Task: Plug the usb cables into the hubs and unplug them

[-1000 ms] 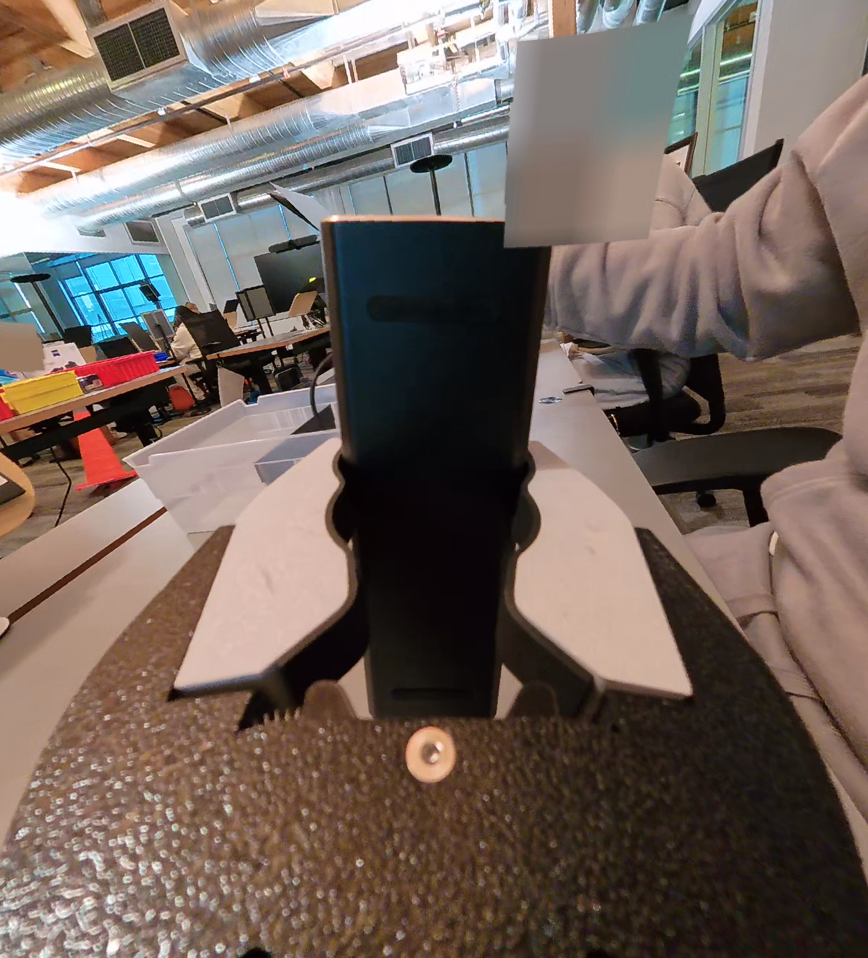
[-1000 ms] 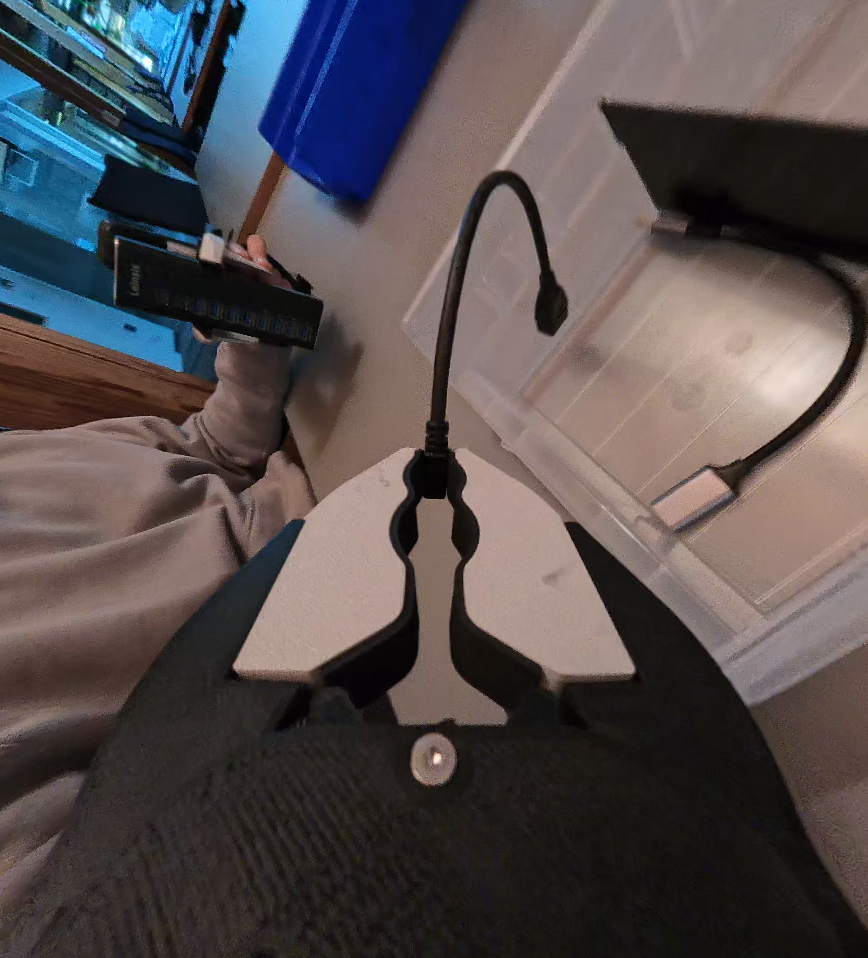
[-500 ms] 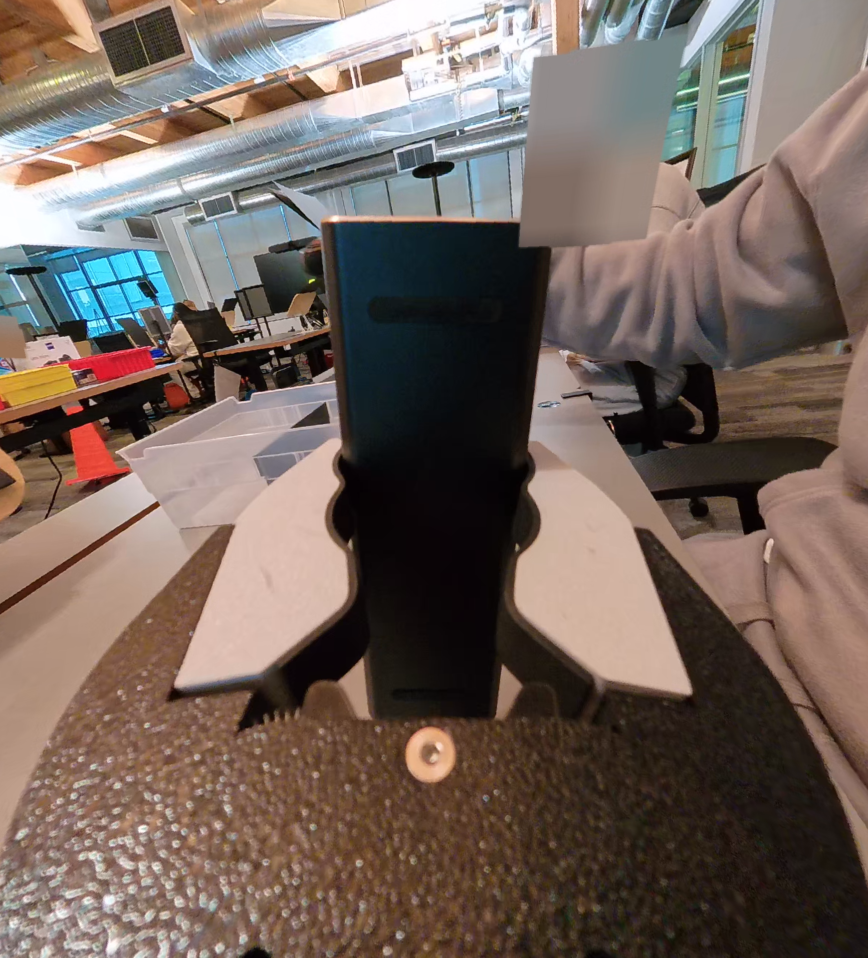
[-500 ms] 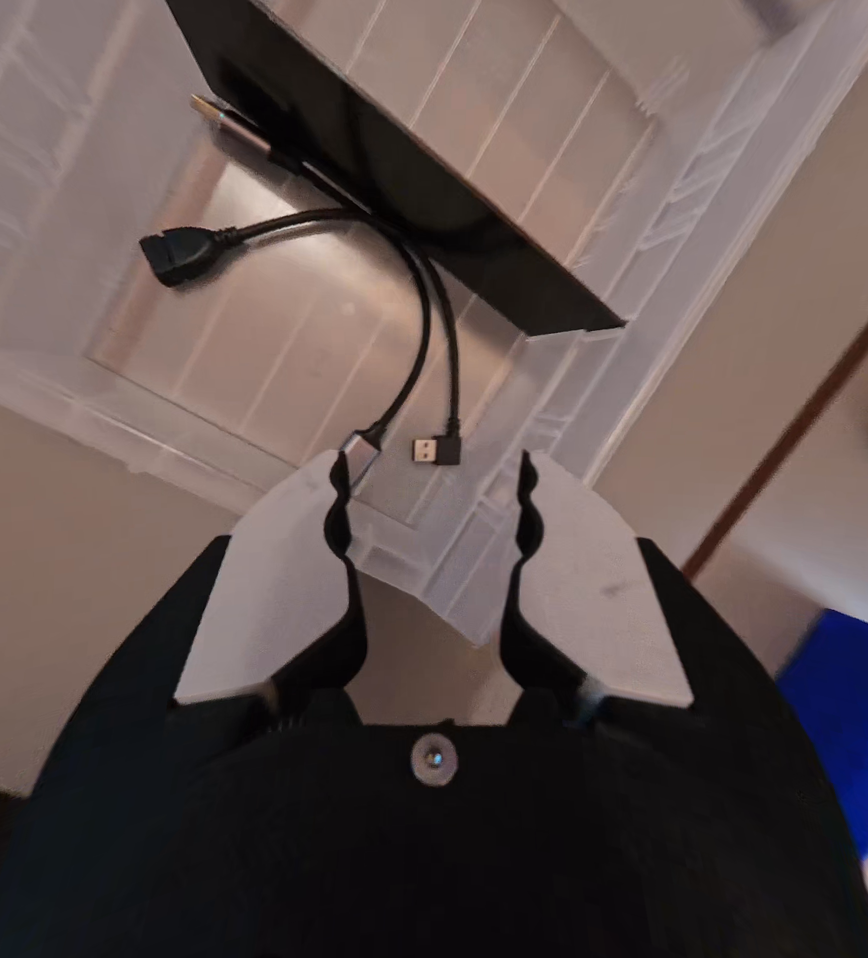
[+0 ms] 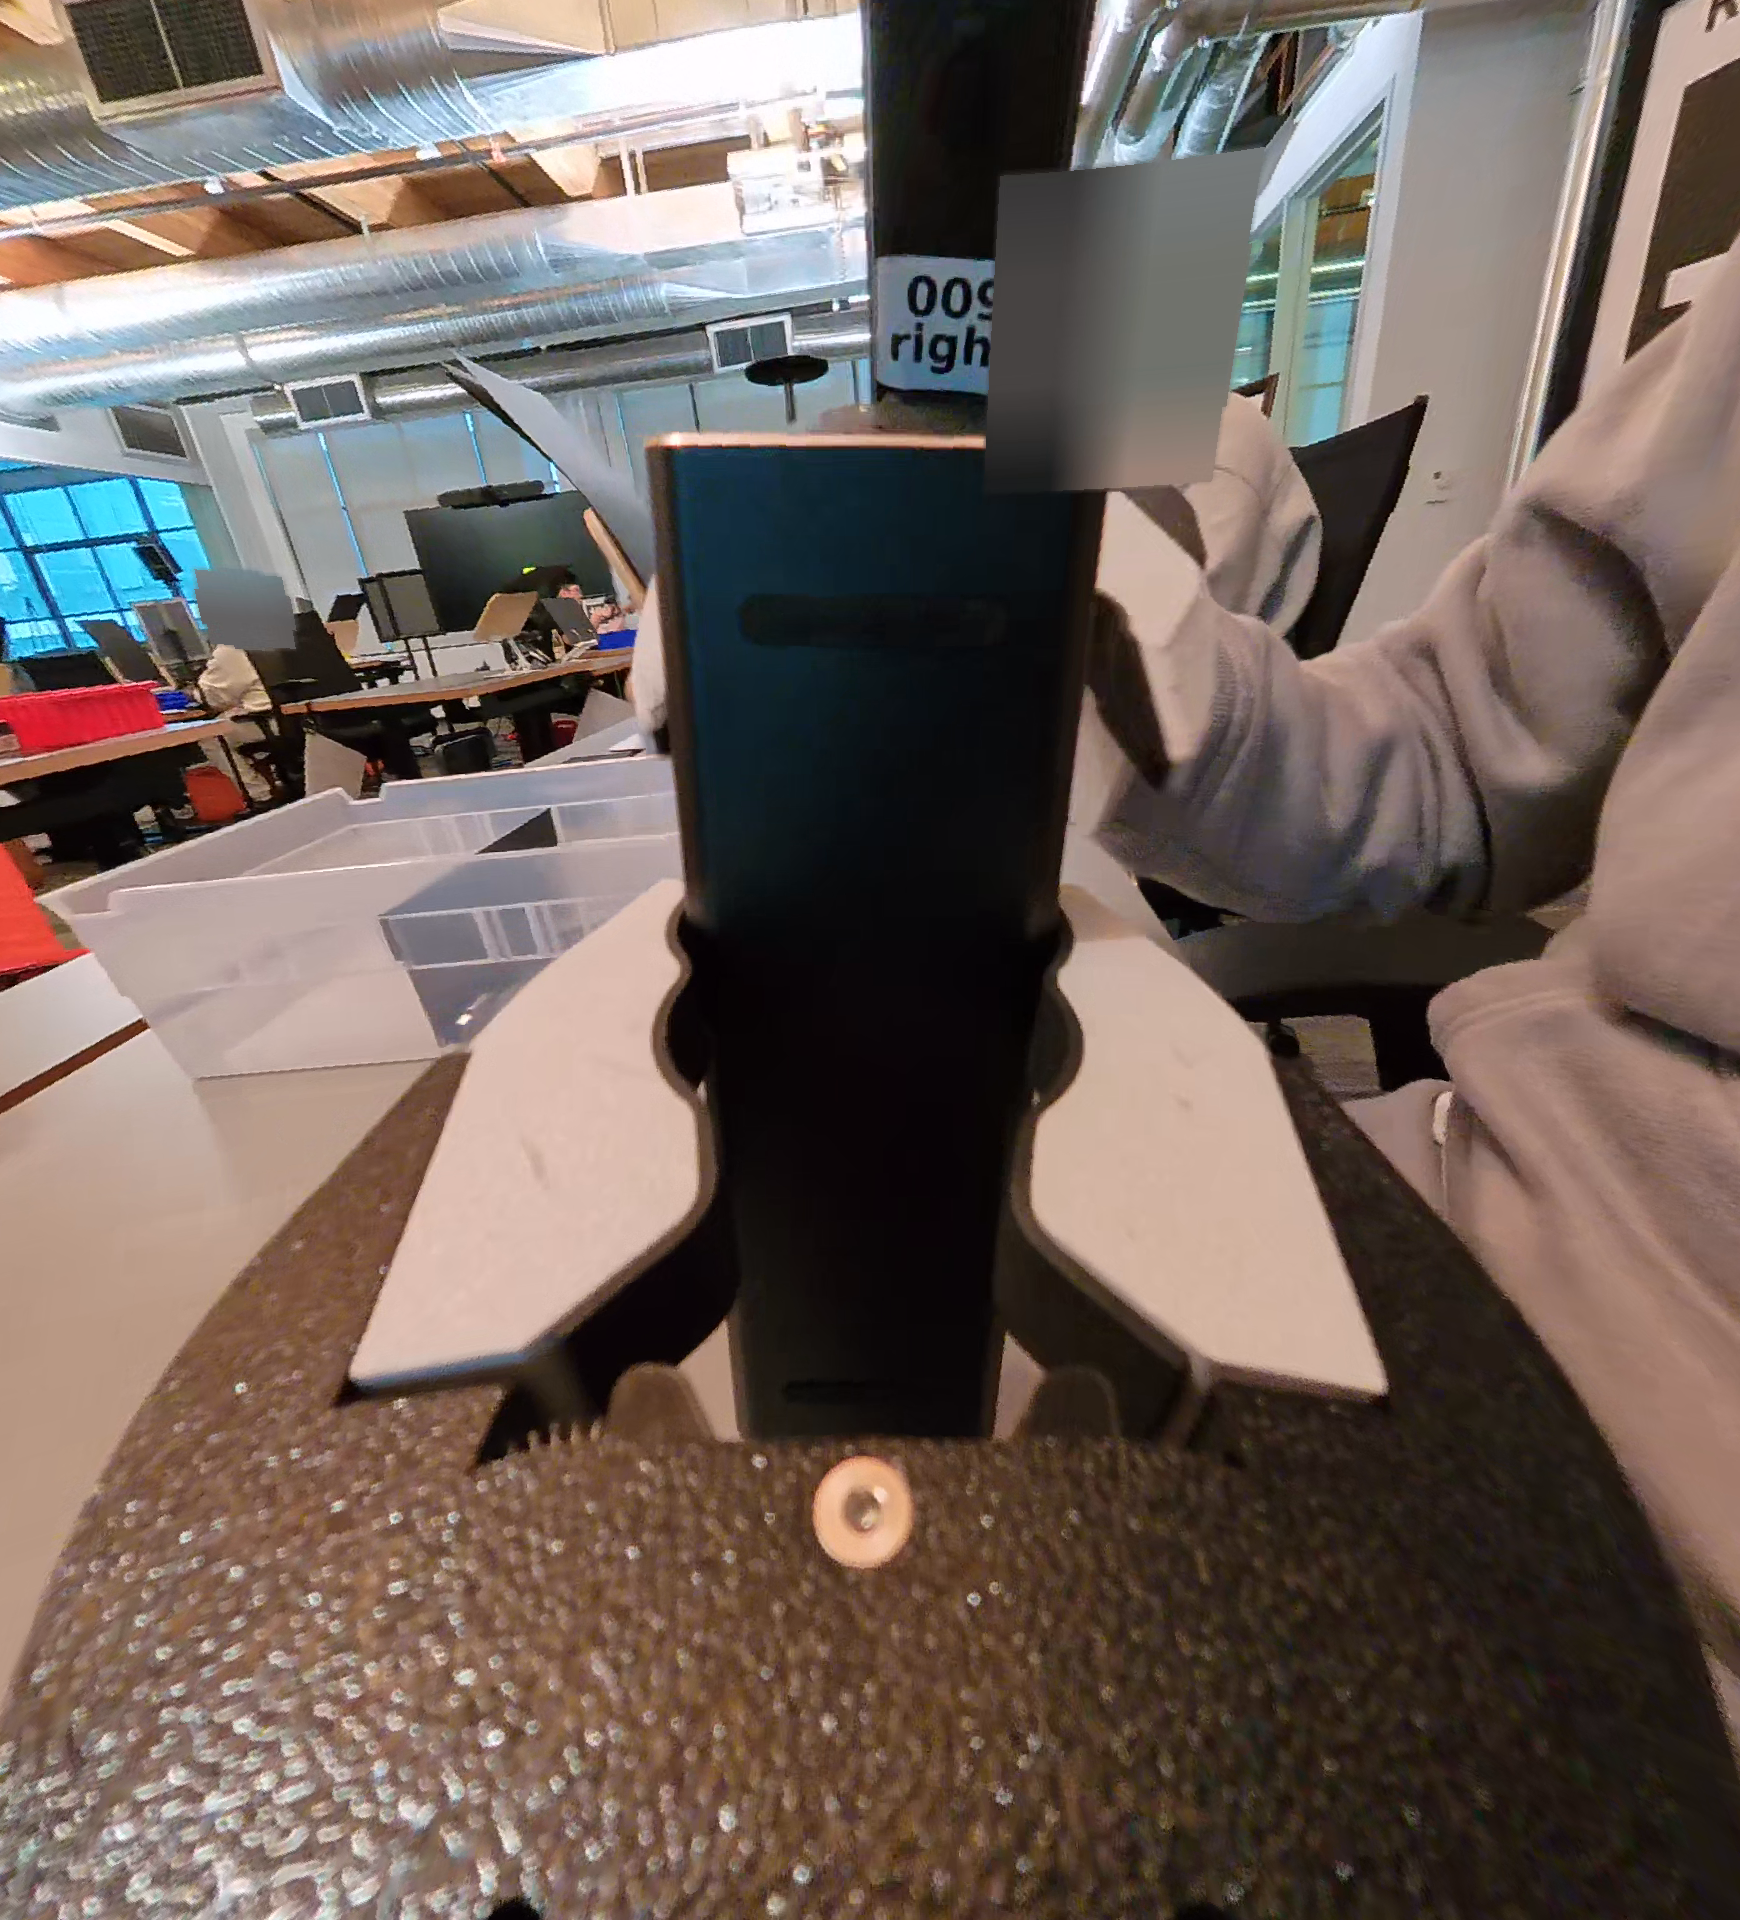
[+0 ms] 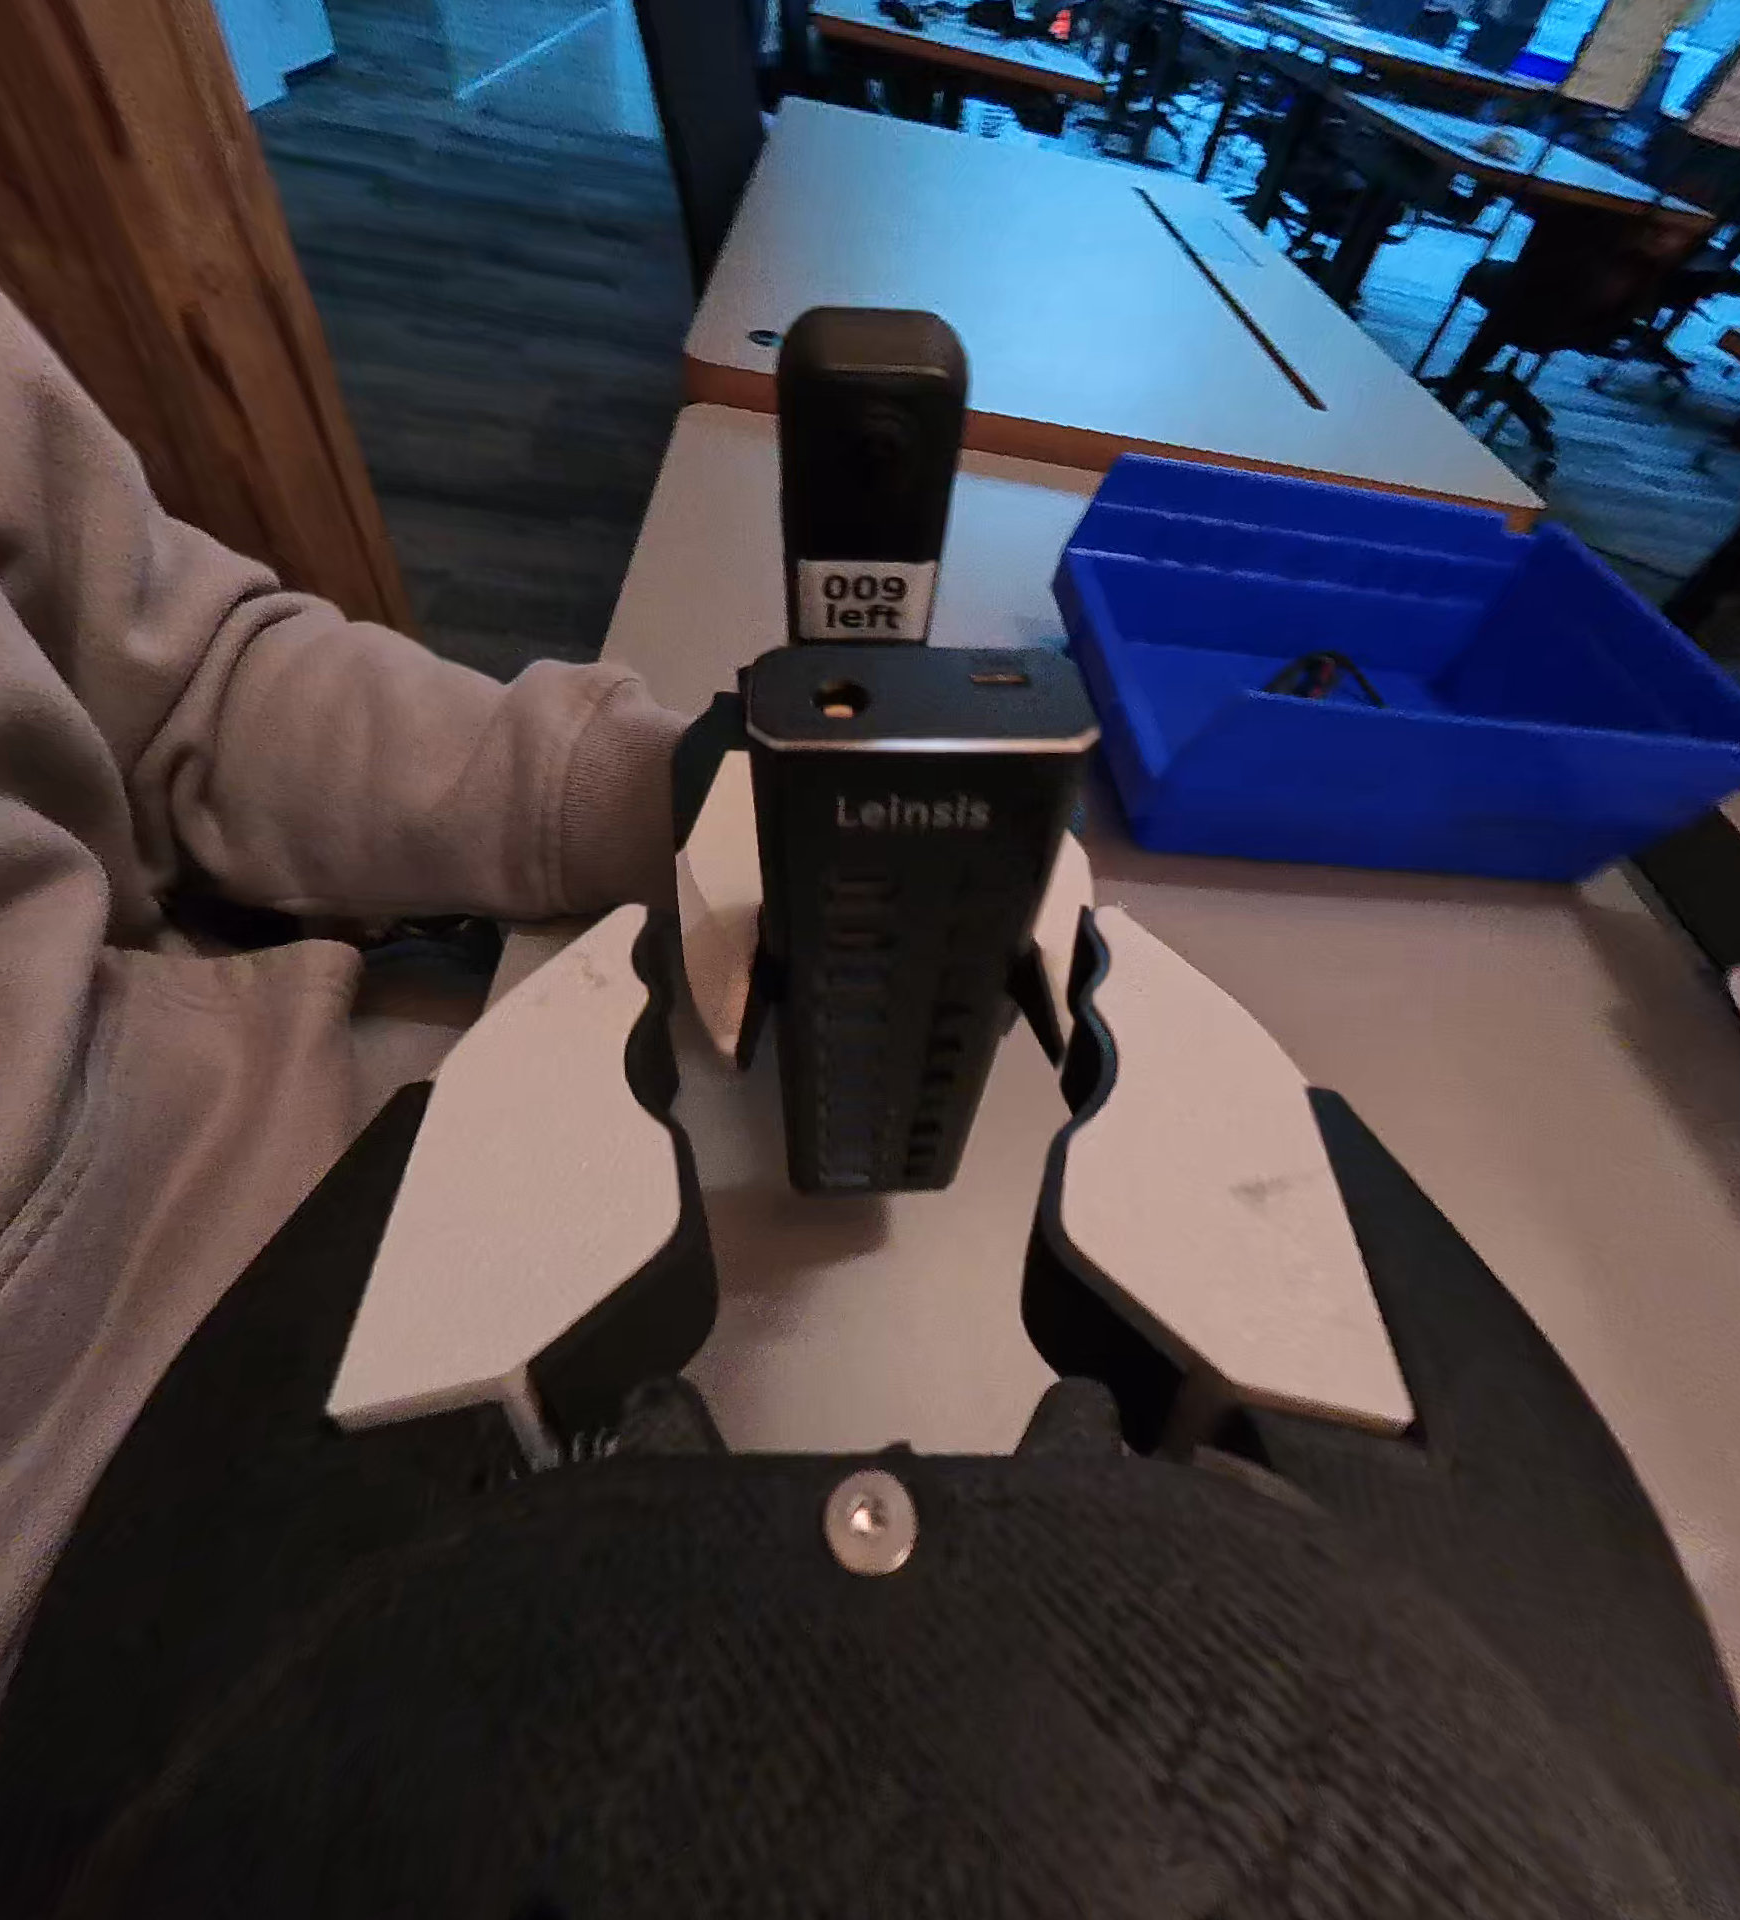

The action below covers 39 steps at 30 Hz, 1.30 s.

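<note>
My left gripper (image 5: 871,925) is shut on a dark, long USB hub (image 5: 866,675) and holds it upright above the table. In the right wrist view the hub (image 6: 907,935) faces me with its row of ports, and the left gripper's fingers (image 6: 715,966) clamp its lower half. My right gripper (image 6: 868,925) is open and empty, with one finger on each side of the hub and a gap on both sides. Its camera stick (image 5: 949,156) rises behind the hub in the left wrist view. No cable is plugged into the ports that show.
Clear plastic trays (image 5: 326,904) stand on the table to the left of the hub. A blue bin (image 6: 1417,748) with a dark cable (image 6: 1318,675) in it stands at the back right. A person's grey sleeves (image 6: 274,748) reach in from the side.
My right gripper let go of the black cable over the clear tray, opened, and swung round to face the hub. My left gripper has kept hold of the hub, nearly still.
</note>
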Available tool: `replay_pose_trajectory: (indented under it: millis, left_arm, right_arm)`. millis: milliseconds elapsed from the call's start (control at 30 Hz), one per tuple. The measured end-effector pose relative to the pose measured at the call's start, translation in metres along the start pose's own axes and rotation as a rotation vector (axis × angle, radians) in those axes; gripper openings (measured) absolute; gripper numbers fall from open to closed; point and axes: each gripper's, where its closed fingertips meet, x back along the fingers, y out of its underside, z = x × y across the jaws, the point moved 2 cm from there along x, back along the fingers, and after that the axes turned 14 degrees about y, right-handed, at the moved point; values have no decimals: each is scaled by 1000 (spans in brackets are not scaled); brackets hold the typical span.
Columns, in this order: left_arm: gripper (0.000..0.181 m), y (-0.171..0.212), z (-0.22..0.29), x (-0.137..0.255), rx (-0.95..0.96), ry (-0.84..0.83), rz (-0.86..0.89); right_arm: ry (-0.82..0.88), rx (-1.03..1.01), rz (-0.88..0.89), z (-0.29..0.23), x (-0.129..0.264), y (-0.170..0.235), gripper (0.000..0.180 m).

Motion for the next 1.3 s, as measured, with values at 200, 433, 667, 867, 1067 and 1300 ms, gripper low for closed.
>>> replay_pose_trajectory:
  millis: [200, 433, 667, 867, 1067, 1300]
  left_arm:
    - [61, -4, 8, -5, -29, 49, 25]
    - [61, 3, 2, -6, -21, -1, -28]
    - [83, 6, -23, 7, -25, -235, -58]
    - [76, -2, -28, 20, -5, -267, 26]
    - [70, 2, -31, 22, 8, -278, 22]
    - [66, 4, -31, 22, 38, -254, 36]
  right_arm:
    - [-17, 30, 27, -6, -16, -6, 59]
    - [54, 16, -13, 0, -21, 1, 60]
    - [380, 163, -29, 91, 54, -33, 59]
    - [638, 347, -329, 218, 144, -30, 59]
    - [554, 376, -721, 312, 174, 72, 59]
    - [360, 410, -1002, 341, 154, 155, 59]
